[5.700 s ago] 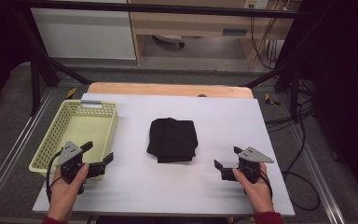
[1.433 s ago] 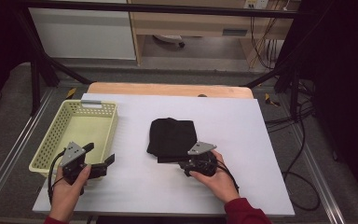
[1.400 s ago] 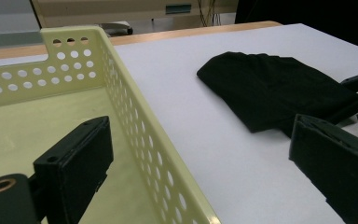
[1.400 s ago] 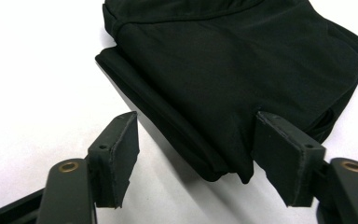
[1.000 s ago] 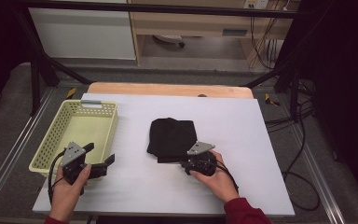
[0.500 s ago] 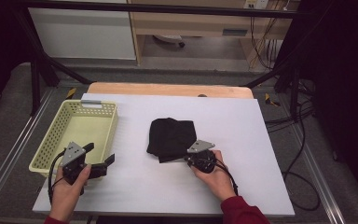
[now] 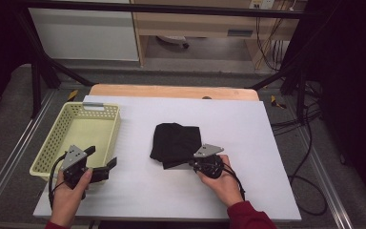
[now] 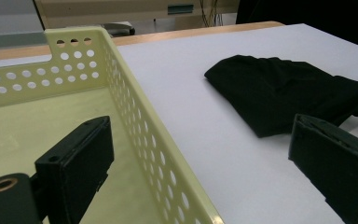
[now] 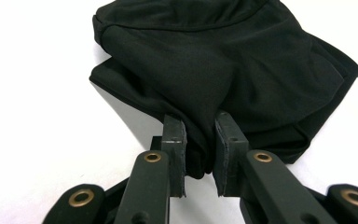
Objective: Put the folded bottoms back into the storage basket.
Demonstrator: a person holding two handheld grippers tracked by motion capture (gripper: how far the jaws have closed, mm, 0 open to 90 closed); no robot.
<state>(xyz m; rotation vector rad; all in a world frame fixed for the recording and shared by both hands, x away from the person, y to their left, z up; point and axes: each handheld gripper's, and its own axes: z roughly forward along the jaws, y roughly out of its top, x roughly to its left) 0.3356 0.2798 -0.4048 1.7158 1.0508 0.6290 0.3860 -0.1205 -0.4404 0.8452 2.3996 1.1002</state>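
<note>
Presently the right gripper [image 9: 200, 154] has its two black jaws drawn nearly together on a fold of the black cloth [image 9: 223, 65]; the fabric bunches between the flat rubbery pads and hangs down in the narrow gap. In the high view this gripper [image 7: 198, 161] sits at the cloth's 4 o'clock corner, its grey three-cornered plate on top, held by the right hand [image 7: 221, 179] in a dark red sleeve.

The left gripper [image 8: 205, 158] is spread wide and holds nothing. One blocky jaw stands over the inside of the basket [image 8: 135, 116], the other over the bare table, with the basket's near wall between them. In the high view the left gripper [image 7: 100, 164] is at the basket's 5 o'clock corner, gripped by the left hand [image 7: 69, 198].

The cloth [image 7: 175, 143] is a soft, matt, loosely folded garment with rounded creases, lying near the middle of the white tabletop [image 7: 248, 129]. The basket [image 7: 108, 125], at the cloth's 9 o'clock and apart from it, is pale yellow plastic, rectangular, with rows of round holes in its walls and a handle slot at its far end. A wooden strip [image 7: 171, 90] edges the table at 12 o'clock.
</note>
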